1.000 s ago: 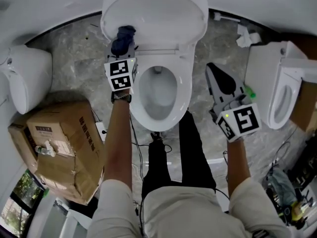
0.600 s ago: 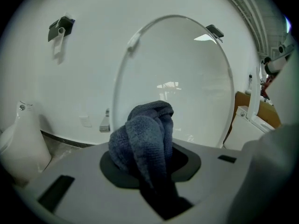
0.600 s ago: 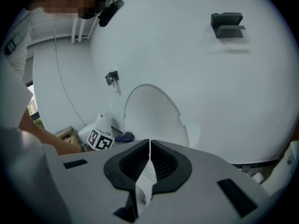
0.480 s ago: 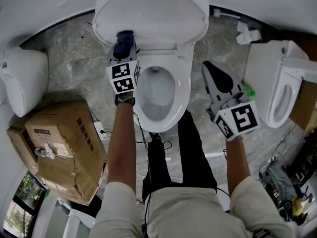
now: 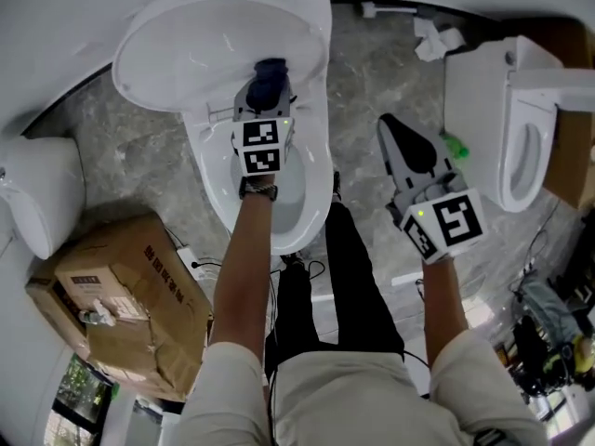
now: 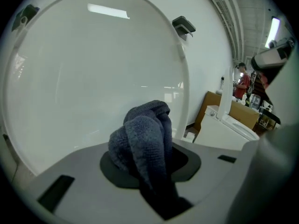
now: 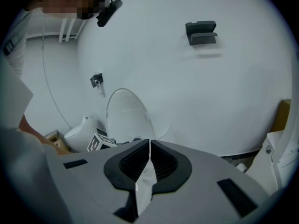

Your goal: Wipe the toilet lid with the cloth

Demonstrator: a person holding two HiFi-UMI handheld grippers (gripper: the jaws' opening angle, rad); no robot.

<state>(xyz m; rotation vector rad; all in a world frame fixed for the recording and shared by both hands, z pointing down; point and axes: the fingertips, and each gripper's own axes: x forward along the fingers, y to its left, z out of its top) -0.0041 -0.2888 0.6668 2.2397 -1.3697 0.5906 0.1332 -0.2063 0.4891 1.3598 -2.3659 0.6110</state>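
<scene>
The white toilet's lid (image 5: 214,45) stands raised at the upper left of the head view, above the bowl (image 5: 311,179). My left gripper (image 5: 269,89) is shut on a bunched dark blue cloth (image 5: 270,71) that sits at the lid's lower part, right of its middle. In the left gripper view the cloth (image 6: 145,136) bulges out of the left gripper (image 6: 150,164) just in front of the lid's inner face (image 6: 88,73). My right gripper (image 5: 392,126) hangs over the floor right of the bowl. In its own view the right gripper (image 7: 148,158) is shut and holds nothing.
A second white toilet (image 5: 516,128) stands at the right, with crumpled paper (image 5: 432,37) on the floor behind it. Another white fixture (image 5: 33,203) and a cardboard box (image 5: 121,295) are at the left. Cables and clutter (image 5: 548,333) lie at the lower right.
My left gripper has carried the cloth rightward along the lid's lower part, from its left side to right of middle. The head view has swung. The right gripper has hardly shifted.
</scene>
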